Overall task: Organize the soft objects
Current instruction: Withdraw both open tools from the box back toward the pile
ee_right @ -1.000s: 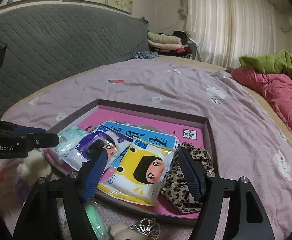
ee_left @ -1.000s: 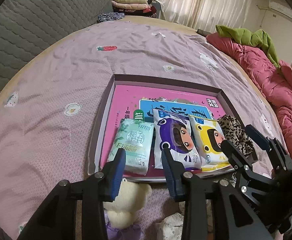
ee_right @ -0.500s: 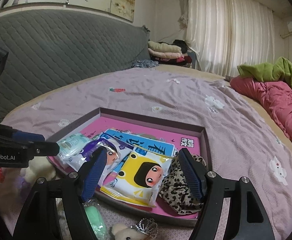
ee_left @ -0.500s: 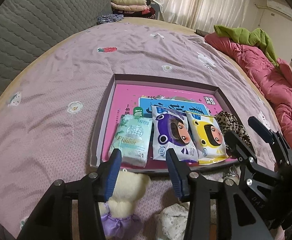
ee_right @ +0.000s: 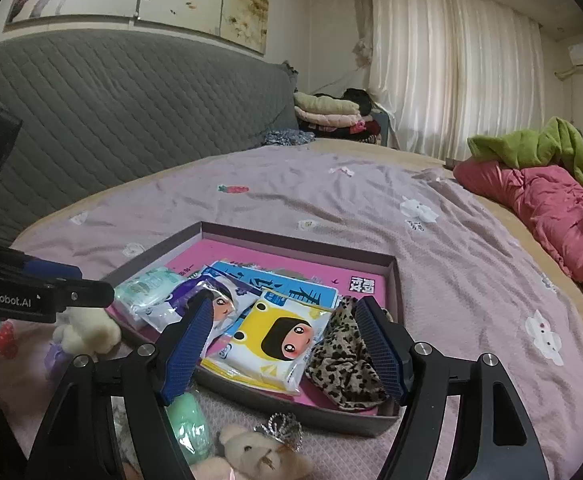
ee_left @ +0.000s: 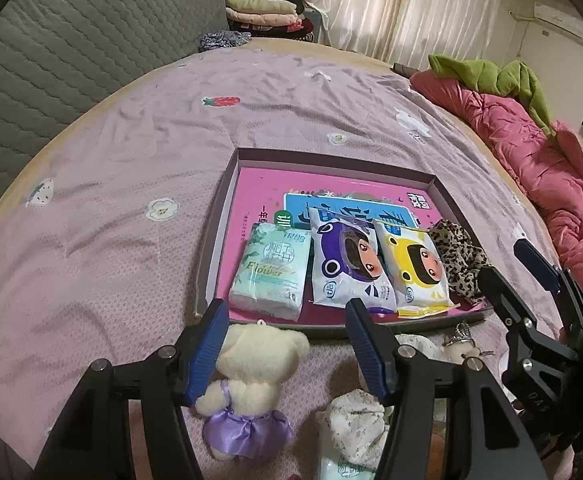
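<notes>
Lilac bedsheet [ee_left: 103, 264] covers the work surface. Nearest me, my left gripper [ee_left: 283, 344] has its jaws opening, holding nothing; a cream bear in a purple skirt [ee_left: 251, 380] lies between the fingers on the sheet. At 3 o'clock my right gripper [ee_right: 283, 344] stands apart, empty. At 12 o'clock the tray [ee_left: 219, 240] holds three tissue packs [ee_left: 347, 264] and a leopard cloth [ee_left: 459, 256].

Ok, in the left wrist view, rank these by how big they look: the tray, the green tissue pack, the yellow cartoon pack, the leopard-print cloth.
1. tray, far the largest.
2. green tissue pack and yellow cartoon pack: look alike in size, so I won't rank them.
3. leopard-print cloth, smallest as seen, though the right gripper partly hides it.
</notes>
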